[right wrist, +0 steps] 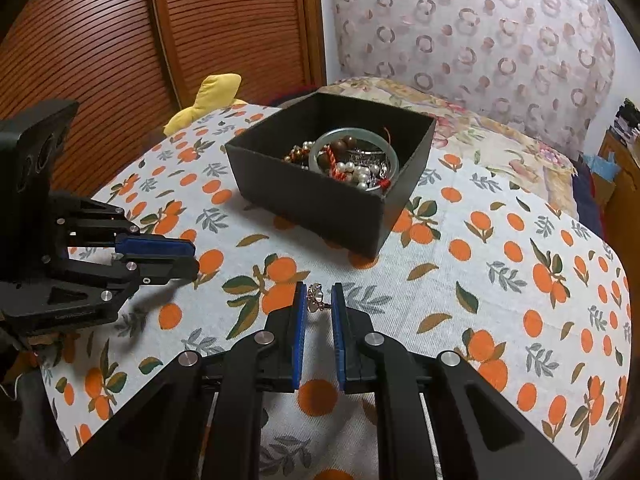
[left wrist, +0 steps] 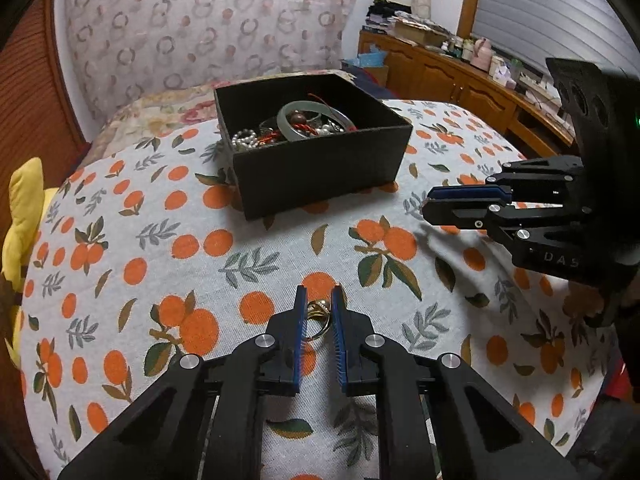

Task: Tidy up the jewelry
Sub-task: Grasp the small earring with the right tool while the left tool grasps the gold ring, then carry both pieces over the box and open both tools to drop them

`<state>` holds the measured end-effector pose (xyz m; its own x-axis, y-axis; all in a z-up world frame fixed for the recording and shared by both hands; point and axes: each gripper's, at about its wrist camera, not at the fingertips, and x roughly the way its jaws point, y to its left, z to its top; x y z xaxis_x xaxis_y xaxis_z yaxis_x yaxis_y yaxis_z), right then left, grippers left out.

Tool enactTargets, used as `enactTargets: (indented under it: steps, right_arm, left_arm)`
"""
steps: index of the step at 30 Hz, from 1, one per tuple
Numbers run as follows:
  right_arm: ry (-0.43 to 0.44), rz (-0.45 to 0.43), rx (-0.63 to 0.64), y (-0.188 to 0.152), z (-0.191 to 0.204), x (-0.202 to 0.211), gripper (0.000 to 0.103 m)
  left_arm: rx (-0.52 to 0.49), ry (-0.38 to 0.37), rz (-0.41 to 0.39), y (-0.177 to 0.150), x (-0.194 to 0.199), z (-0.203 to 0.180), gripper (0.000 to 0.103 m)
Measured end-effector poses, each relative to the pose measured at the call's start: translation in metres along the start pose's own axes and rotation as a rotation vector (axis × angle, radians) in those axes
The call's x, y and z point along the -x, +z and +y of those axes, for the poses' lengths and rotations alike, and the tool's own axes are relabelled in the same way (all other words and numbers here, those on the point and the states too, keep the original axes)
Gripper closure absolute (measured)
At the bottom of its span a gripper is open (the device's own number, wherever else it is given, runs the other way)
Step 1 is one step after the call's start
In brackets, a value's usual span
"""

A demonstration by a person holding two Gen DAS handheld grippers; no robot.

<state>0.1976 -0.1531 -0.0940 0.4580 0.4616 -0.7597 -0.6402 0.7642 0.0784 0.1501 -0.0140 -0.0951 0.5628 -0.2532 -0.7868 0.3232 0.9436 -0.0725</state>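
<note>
Crosswise, earring (right wrist: 316, 298) post spans right gripper (right wrist: 319, 300)

- The left wrist camera sits just behind the left gripper (left wrist: 319, 300), looking forward and down along its blue-padded fingers at the orange-print tablecloth (left wrist: 120, 240), close to the cloth.
- Ahead of those fingers stands the black jewelry box (left wrist: 320, 176); to their right the right gripper (left wrist: 427, 206) shows side-on.
- The right wrist camera sits just behind the right gripper (right wrist: 319, 298), also angled forward and down, close to the cloth (right wrist: 500, 280).
- Ahead of its fingers stands the same box (right wrist: 320, 204); to their left the left gripper (right wrist: 194, 258) shows side-on.
- Both views share the box, the tablecloth, the patterned curtain (left wrist: 200, 32) (right wrist: 480, 40) and a yellow cloth (left wrist: 24, 208) (right wrist: 208, 96).
</note>
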Motion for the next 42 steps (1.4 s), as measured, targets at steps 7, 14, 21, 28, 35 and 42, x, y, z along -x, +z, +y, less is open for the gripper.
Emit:
enactTargets:
  steps: [7,14,21,28,35,42]
  right_arm:
    - [0.001,-0.017,0.006,0.009,-0.002,0.005,0.089]
    - [0.004,-0.054,0.013,0.025,-0.003,0.009,0.089]
    - [-0.002,-0.111,0.001,0.049,-0.01,0.014,0.089]
    - [0.0,-0.131,-0.019,0.065,-0.019,0.008,0.089]
    - [-0.004,-0.111,-0.026,0.068,-0.022,-0.006,0.088]
    - [-0.005,-0.108,-0.046,0.069,-0.028,-0.015,0.088]
  left_arm:
    - [0.009,-0.002,-0.008,0.006,0.0,0.003,0.093]
    - [0.019,-0.014,-0.051,0.023,0.011,0.005,0.093]
    - [0.033,-0.002,-0.116,0.056,0.018,0.013,0.092]
    - [0.062,0.016,-0.164,0.086,0.015,0.029,0.092]
    - [0.082,0.023,-0.17,0.106,0.002,0.04,0.092]
    - [0.09,0.023,-0.177,0.112,-0.003,0.041,0.092]
